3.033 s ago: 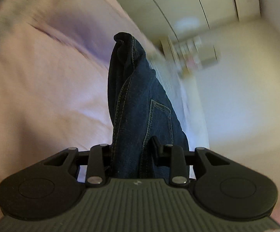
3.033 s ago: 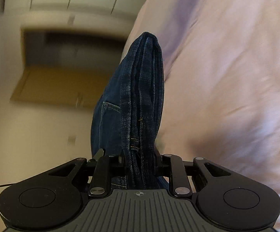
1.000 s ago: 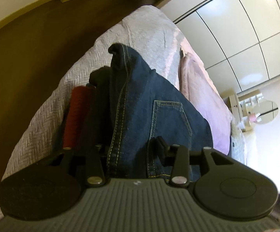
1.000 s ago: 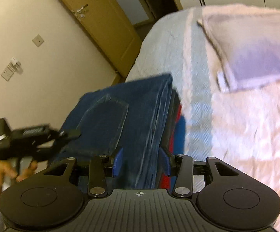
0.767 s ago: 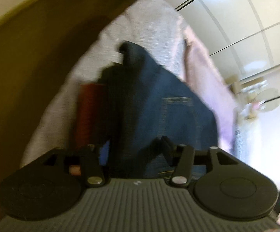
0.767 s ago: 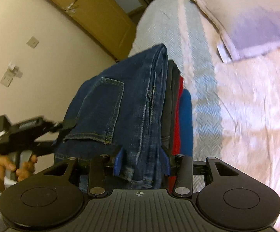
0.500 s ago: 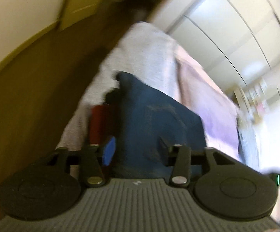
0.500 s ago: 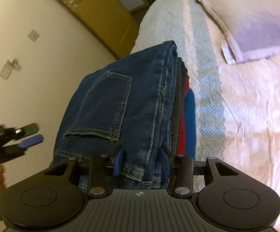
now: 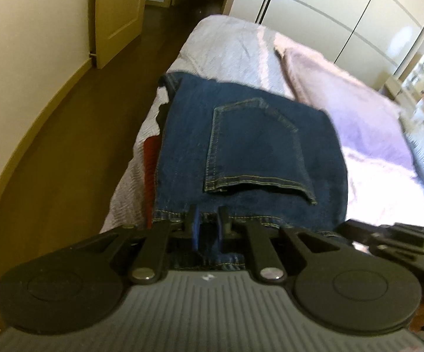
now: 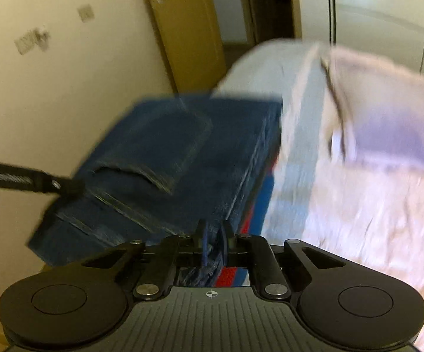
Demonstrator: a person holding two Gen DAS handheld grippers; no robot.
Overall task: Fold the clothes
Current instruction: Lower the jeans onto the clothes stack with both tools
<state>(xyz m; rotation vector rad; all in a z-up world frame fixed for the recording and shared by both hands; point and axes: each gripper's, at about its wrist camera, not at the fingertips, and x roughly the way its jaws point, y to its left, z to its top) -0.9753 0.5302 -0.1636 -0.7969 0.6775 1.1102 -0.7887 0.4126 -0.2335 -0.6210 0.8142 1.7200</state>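
Observation:
The folded dark blue jeans (image 9: 250, 152) lie pocket-up on a stack of folded clothes at the bed's edge. Red (image 9: 150, 158) and black layers show under them on the left. In the right wrist view the jeans (image 10: 165, 170) are blurred, with red and blue garments (image 10: 263, 202) below. My left gripper (image 9: 207, 223) has its jaws nearly closed at the jeans' near edge, with a thin gap between the fingers. My right gripper (image 10: 213, 234) is narrowly closed at the near right corner of the jeans, with denim between the fingers. The left gripper also shows in the right wrist view (image 10: 65, 186), at the jeans' left side.
The bed (image 9: 229, 44) carries a grey-white cover and a lilac blanket (image 9: 358, 117). Dark floor (image 9: 65, 146) and a wooden door (image 9: 115, 14) lie left of the bed. White wardrobe doors (image 9: 344, 14) stand behind it. A cream wall (image 10: 50, 88) is on the left.
The jeans went from hanging between both grippers to lying flat on the clothes stack. My left gripper opened, then narrowed again at the jeans' near edge. The right camera has moved and blurred.

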